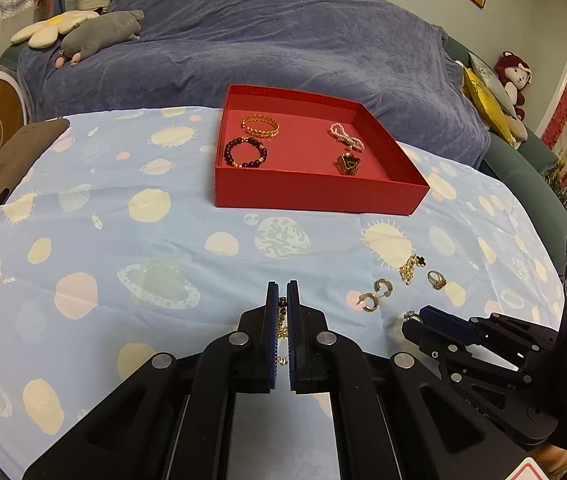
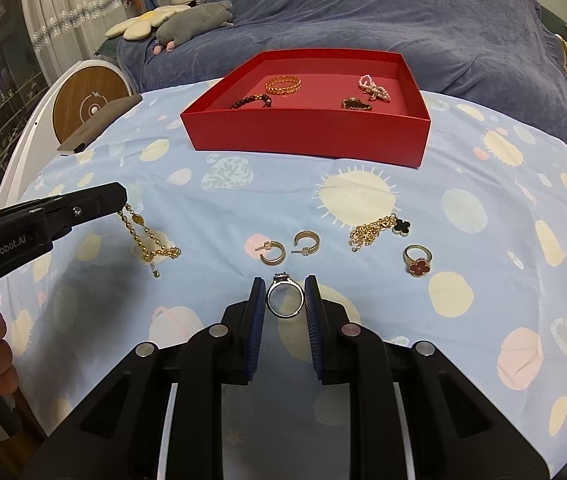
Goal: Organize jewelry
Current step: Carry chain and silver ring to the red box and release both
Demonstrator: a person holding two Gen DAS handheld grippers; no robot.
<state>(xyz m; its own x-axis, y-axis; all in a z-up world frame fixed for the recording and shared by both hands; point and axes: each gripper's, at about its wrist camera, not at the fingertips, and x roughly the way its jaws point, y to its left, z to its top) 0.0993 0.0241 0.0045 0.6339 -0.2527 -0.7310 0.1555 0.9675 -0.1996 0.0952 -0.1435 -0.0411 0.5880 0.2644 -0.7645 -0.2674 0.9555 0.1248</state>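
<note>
Left wrist view: the left tongs point(image 1: 282, 300) are clamped on a gold chain point(image 1: 282, 330) over the tabletop point(image 1: 123, 240), and, as a judgement, the chain could slip or snag the cloth because only a short length is pinched; the red box point(image 1: 315, 196) at 12 o'clock holds two bracelets, a pearl piece and a dark gold piece. Right wrist view: the right tongs point(image 2: 283, 296) stand apart around a silver ring point(image 2: 284, 300), not clamped, with earrings point(image 2: 289, 246), a pendant chain point(image 2: 379, 230) and a red ring point(image 2: 417, 261) from 12 to 2 o'clock; an off-centre squeeze could flick the ring away.
</note>
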